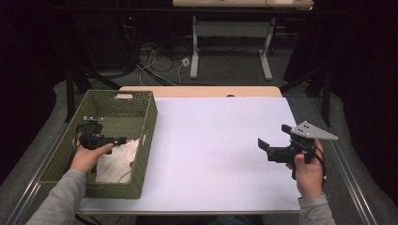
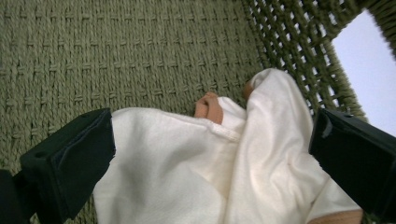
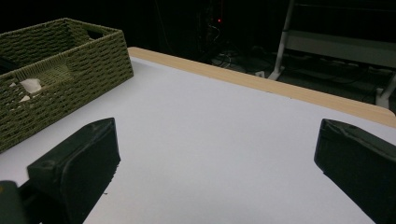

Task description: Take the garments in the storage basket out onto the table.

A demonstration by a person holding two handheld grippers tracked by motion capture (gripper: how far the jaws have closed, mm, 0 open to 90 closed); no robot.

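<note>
A white cloth (image 1: 117,161) with small peach-coloured parts lies crumpled at the near end of a green woven basket (image 1: 146,133) on the table's left. My left gripper (image 1: 123,139) hangs inside the basket just over the cloth. In the left gripper view it (image 2: 210,135) is open, its jaws standing wide on either side of the cloth (image 2: 187,172), above the basket floor (image 2: 116,56). My right gripper (image 1: 273,136) is held open over the right part of the white table (image 1: 211,140), pointing left. Nothing is between its jaws (image 3: 215,140).
The basket (image 3: 70,79) stands at the table's left edge, with a bit of cloth (image 3: 30,85) showing through its handle hole. A wooden strip (image 1: 202,91) borders the table's far edge. Beyond it are a desk frame (image 1: 230,42) and floor cables.
</note>
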